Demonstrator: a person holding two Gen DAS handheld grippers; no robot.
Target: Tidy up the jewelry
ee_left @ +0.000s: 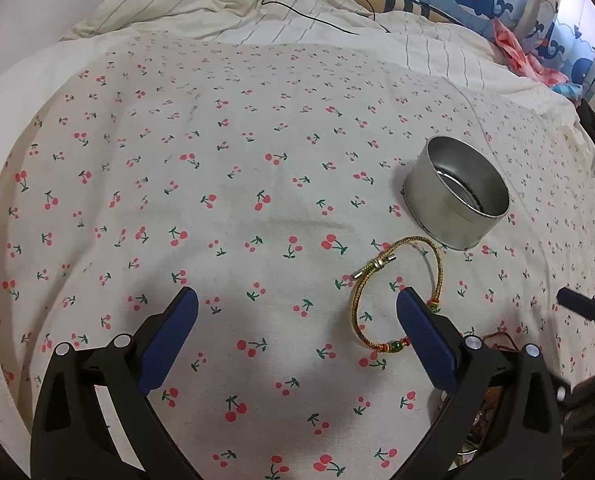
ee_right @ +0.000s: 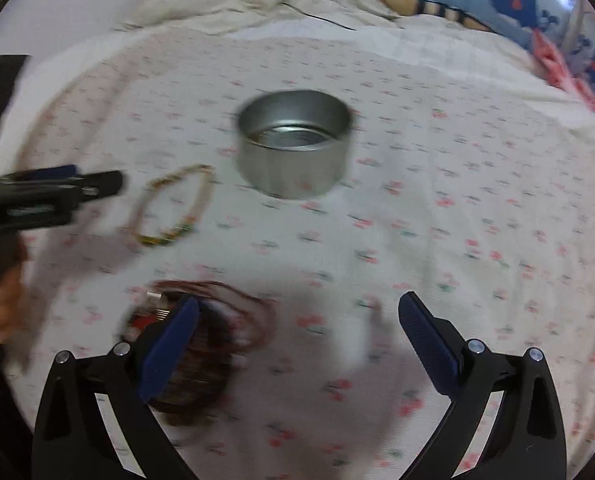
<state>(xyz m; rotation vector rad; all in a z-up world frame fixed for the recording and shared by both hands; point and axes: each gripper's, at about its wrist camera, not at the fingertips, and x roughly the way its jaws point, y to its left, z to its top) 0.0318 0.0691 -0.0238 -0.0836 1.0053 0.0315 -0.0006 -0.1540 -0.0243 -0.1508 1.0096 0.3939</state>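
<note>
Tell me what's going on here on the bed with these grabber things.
A person holds a two-finger tool in each hand over a cherry-print sheet, sorting jewelry. Both the left tool and the right tool are open and hold nothing. A gold cord bracelet lies on the sheet beside a round metal tin, apart from it; no jewelry shows inside the tin. A tangle of reddish-brown jewelry sits by the right tool's left finger, too blurred to tell whether they touch.

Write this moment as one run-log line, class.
left gripper: open, empty | right gripper: open, empty | gold bracelet: on bedspread beside tin | tin: upright, no jewelry visible | brown cord pile: on bedspread
</note>
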